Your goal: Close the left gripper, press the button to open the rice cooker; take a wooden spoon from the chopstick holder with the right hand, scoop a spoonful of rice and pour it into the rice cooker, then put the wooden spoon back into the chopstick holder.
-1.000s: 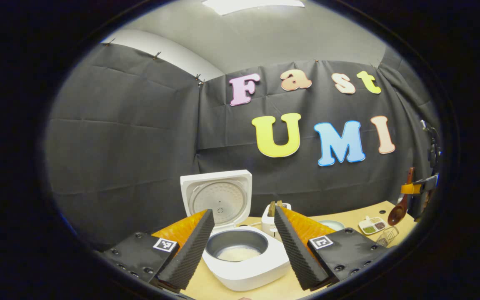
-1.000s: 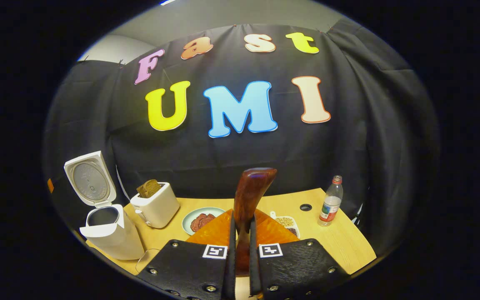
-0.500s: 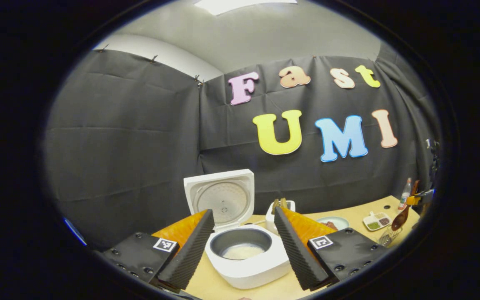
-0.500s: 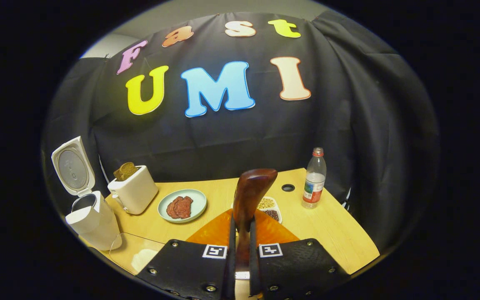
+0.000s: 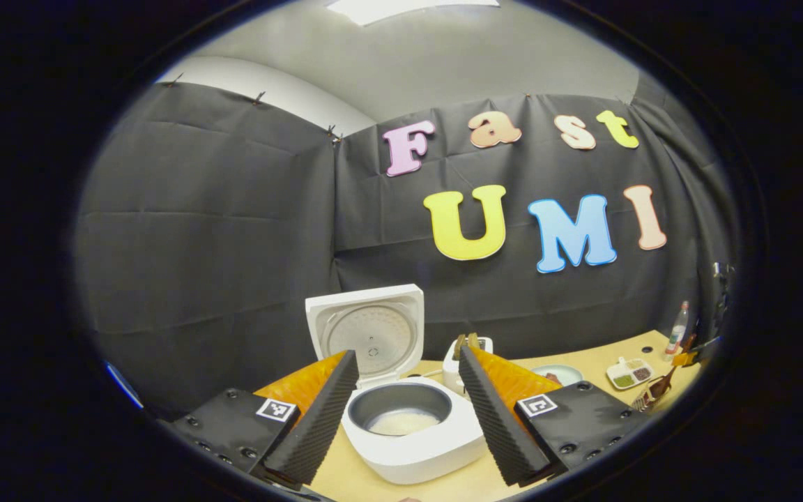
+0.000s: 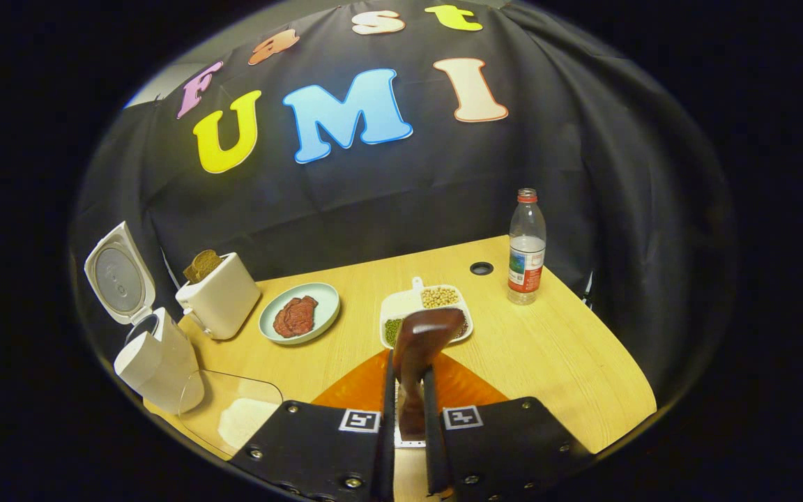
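The right claw [image 6: 407,390] is squeezed tight on the wooden spoon [image 6: 421,341], with both fingers pressing the brown handle. The spoon sticks up and away from the claw, and its round end covers part of a white dish of beans [image 6: 431,307] just past it. Down to the left of this claw is a clear glass dish with white rice [image 6: 234,418] in it. Farther left stands the rice cooker [image 6: 154,359] with its lid up, then a white toaster [image 6: 219,300] with brown bread in it, then a plate of red meat [image 6: 300,317]. Far off to the right stands a water bottle [image 6: 526,247] (its label is too small to read).

The left claw [image 5: 408,397] is wide open and holds nothing. The rice cooker [image 5: 408,429] sits right between its two fingers, with white rice in the pot. Far to its right, at the table's edge, is the wire chopstick holder [image 5: 642,401], with the spoon's tip [image 5: 666,380] at it.

The fingers carry little black and white square marks, not words.
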